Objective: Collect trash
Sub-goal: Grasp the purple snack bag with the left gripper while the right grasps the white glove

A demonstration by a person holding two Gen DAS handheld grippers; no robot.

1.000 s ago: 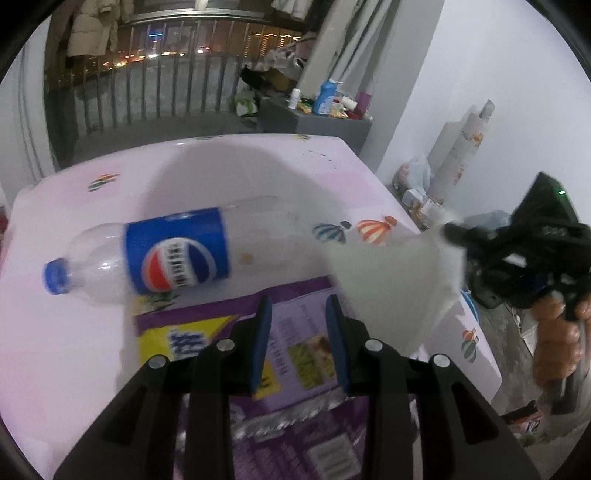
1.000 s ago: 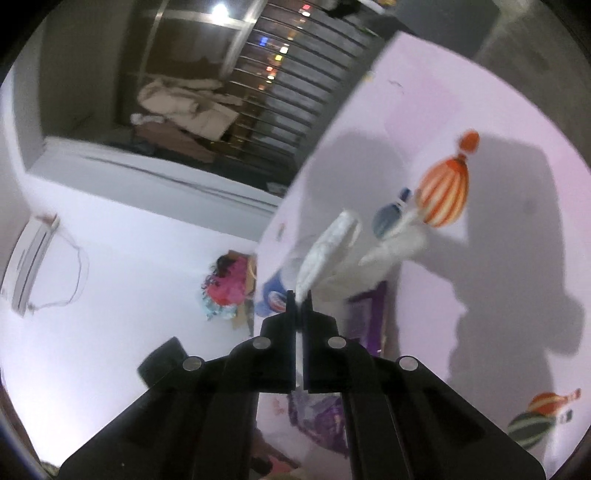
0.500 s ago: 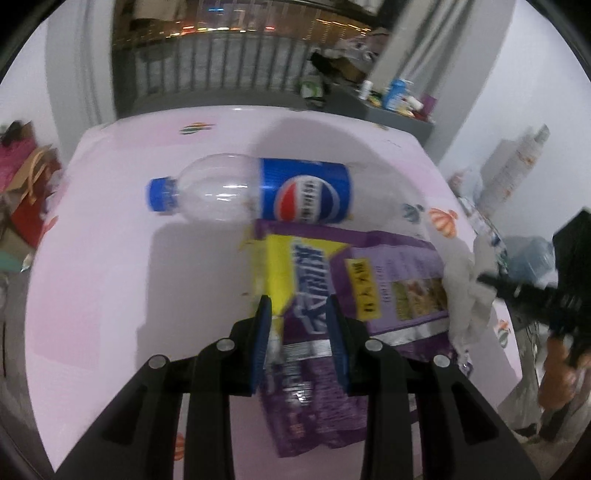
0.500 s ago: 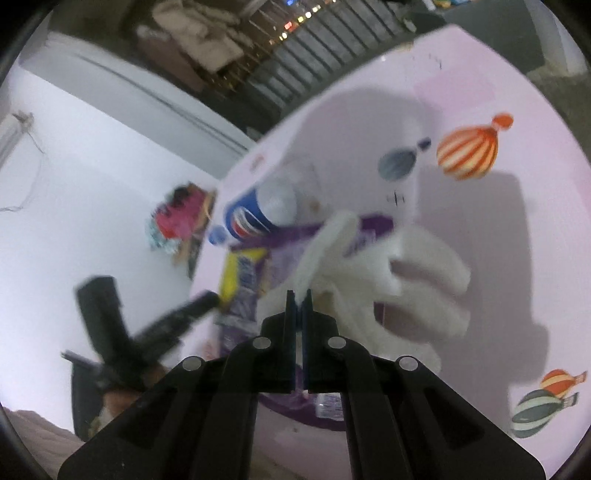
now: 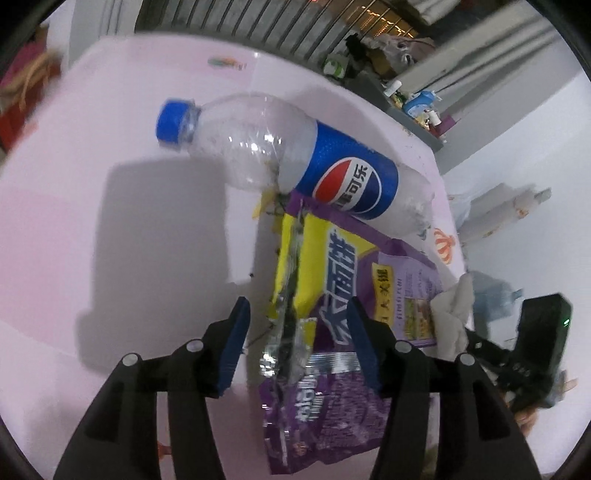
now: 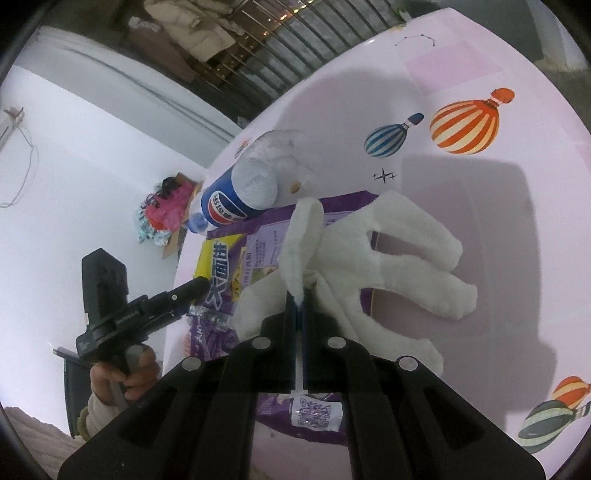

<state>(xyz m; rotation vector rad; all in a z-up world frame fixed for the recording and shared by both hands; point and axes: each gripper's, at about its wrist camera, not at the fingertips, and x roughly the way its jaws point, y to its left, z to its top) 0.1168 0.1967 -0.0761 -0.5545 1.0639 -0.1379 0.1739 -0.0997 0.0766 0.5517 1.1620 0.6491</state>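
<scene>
An empty Pepsi bottle [image 5: 295, 162] with a blue cap lies on its side on the pink table [image 5: 110, 221]. A purple and yellow snack bag [image 5: 332, 314] lies flat next to it. My left gripper [image 5: 299, 325] is open, low over the bag, its fingers either side of the bag's torn silver edge. My right gripper [image 6: 298, 295] is shut on a crumpled white tissue [image 6: 388, 266], which hangs over the bag [image 6: 236, 273] and table. The bottle also shows in the right wrist view [image 6: 240, 192]. The tissue shows in the left wrist view [image 5: 452, 317] at the right.
The table has a pink cloth with balloon prints [image 6: 465, 125]. Its right edge [image 5: 458, 258] is close to the bag. Beyond it stand a cluttered grey shelf [image 5: 417, 110] and a paper roll [image 5: 506, 210]. A railing [image 5: 295, 29] runs behind.
My left gripper has moved in over the snack bag and its jaws have opened wider. My right gripper has brought the tissue down onto the bag's right end, still shut on it.
</scene>
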